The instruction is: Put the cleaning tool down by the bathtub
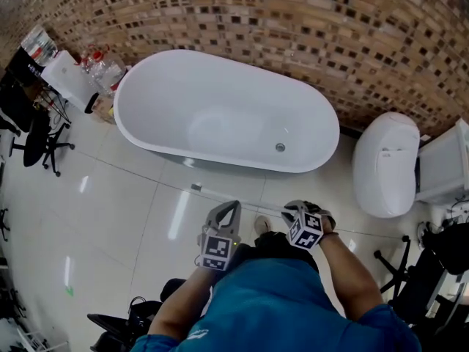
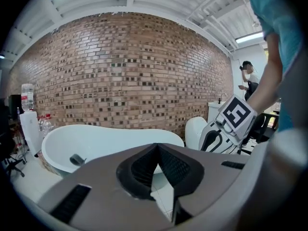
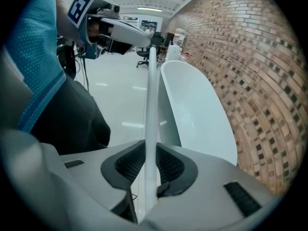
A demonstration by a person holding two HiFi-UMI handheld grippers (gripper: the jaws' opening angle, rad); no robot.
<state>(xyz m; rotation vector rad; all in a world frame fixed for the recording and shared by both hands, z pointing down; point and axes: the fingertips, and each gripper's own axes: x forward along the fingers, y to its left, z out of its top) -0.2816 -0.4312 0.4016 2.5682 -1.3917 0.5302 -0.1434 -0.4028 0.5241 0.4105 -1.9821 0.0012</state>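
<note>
The cleaning tool shows as a thin white pole (image 3: 152,105) in the right gripper view. It runs up from between the jaws and along the white bathtub (image 3: 197,109). My right gripper (image 3: 150,158) is shut on this pole. Its far end lies just under my left gripper (image 3: 108,25). In the head view both grippers hover over the floor tiles in front of the bathtub (image 1: 220,108), the left gripper (image 1: 227,210) beside the right gripper (image 1: 295,211). I cannot make out the pole there. The left gripper (image 2: 156,150) has its pads meeting at the tips, with nothing between them.
A white toilet (image 1: 385,163) stands right of the tub, against the brick wall (image 1: 293,20). A white container and bottles (image 1: 69,75) sit at the tub's left end, with office chairs (image 1: 37,134) beyond. Black equipment (image 1: 440,270) is at the right. A person (image 2: 248,76) stands far off.
</note>
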